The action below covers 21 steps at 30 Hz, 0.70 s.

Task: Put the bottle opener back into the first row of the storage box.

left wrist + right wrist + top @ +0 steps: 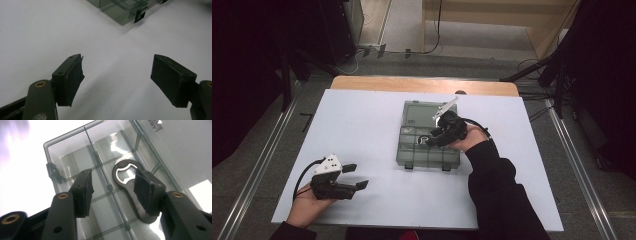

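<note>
The right tongs [113,192] hover over the open compartment box [413,150], jaws apart and clamped on nothing. Beneath them a metal bottle opener [131,188] lies flat in a compartment, partly behind one jaw; the spread jaws above it suggest either a coming pinch or a release just made, and which cannot be told. The box sits at mid-tabletop, its lid [419,114] folded back on the far side, leaving the compartments reachable from above. The left tongs [351,176] rest low at the near left, well apart from the box, jaws wide and empty, apparently idle. The tabletop [362,120] is covered in plain white sheet with a wooden far edge [422,84]. Beyond lie grey floor, cables and dark stands.
</note>
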Motion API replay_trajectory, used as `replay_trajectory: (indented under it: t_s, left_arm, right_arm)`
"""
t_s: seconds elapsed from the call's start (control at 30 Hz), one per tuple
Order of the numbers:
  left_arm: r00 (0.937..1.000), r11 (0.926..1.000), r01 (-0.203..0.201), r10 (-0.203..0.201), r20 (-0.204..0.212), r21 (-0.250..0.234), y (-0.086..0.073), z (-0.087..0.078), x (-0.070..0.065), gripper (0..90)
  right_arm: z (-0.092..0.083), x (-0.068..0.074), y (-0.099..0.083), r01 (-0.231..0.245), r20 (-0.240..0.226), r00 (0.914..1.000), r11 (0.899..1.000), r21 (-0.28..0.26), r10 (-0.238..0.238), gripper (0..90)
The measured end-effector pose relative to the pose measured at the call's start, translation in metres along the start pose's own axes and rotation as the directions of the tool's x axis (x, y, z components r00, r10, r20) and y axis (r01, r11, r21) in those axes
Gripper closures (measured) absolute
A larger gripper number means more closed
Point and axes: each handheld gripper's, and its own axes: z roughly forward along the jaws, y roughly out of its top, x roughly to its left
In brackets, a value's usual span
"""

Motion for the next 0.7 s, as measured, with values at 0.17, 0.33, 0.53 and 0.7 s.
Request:
replay_trajectory:
  t_s: [0.17, 0.33, 0.53, 0.7]
  left_arm:
    - [1.0, 1.0, -0.005, 0.005, 0.004, 0.001, 0.001, 0.0, -0.001, 25.1]
    - [0.9999, 0.9999, -0.01, 0.01, 0.011, 0.004, 0.001, 0.001, 0.0, 25.1]
    - [0.9999, 1.0, -0.008, 0.008, 0.014, 0.003, 0.002, 0.002, 0.0, 25.1]
    - [0.9997, 0.9999, -0.012, 0.012, 0.02, 0.0, 0.003, 0.002, 0.001, 25.1]
  right_arm:
    - [0.0, -0.003, -0.004, -0.075, 0.016, 0.997, 0.997, -0.022, 0.076, 40.1]
    - [0.002, -0.002, -0.008, -0.129, 0.03, 0.9911, 0.991, -0.024, 0.13, 35.2]
    - [0.001, 0.003, -0.012, -0.157, 0.01, 0.9875, 0.987, -0.041, 0.158, 29.6]
    - [-0.001, 0.01, -0.013, -0.159, 0.016, 0.987, 0.986, -0.044, 0.16, 28.2]
